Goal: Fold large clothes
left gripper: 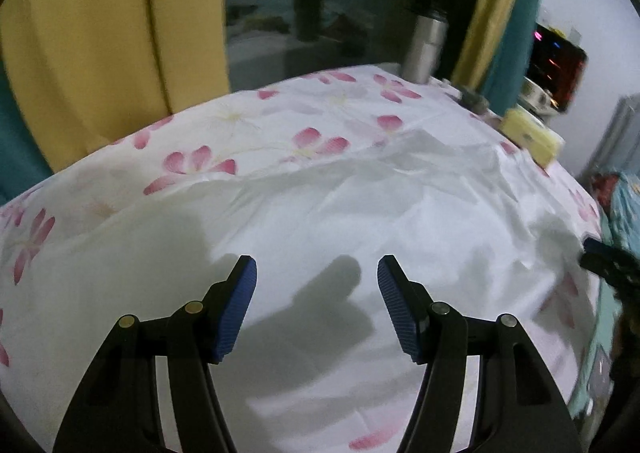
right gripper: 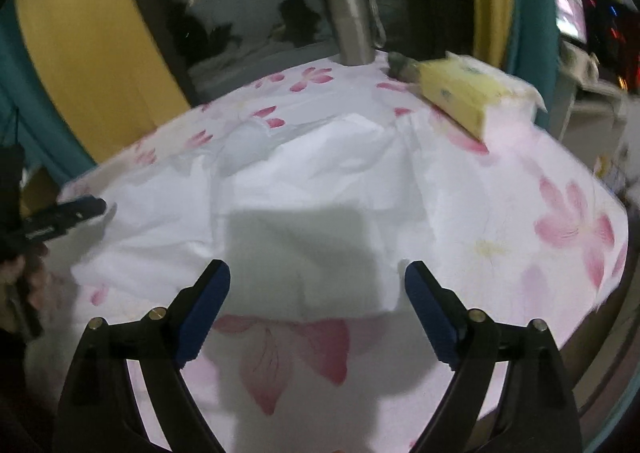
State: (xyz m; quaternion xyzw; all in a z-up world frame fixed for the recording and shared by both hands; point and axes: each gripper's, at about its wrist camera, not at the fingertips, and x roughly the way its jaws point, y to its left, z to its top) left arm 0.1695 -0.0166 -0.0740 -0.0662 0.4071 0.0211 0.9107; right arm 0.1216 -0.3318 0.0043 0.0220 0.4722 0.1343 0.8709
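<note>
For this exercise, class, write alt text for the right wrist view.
An open right gripper hovers over a crumpled white garment on a pink-flowered white tablecloth. Behind stand a steel travel mug and a yellow tissue pack.

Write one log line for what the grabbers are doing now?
left gripper: open, empty | right gripper: open, empty | white garment: lying on floral cloth, not held

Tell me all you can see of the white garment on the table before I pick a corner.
The white garment is thin, creased cloth, spread mostly flat on the flowered tablecloth. Several layers overlap, with folded edges near its far side and a straight near edge by the right gripper. Gripper shadows fall across it. Neither the right gripper nor the left gripper holds it; both hover open above it. What kind of garment it is cannot be told.
</note>
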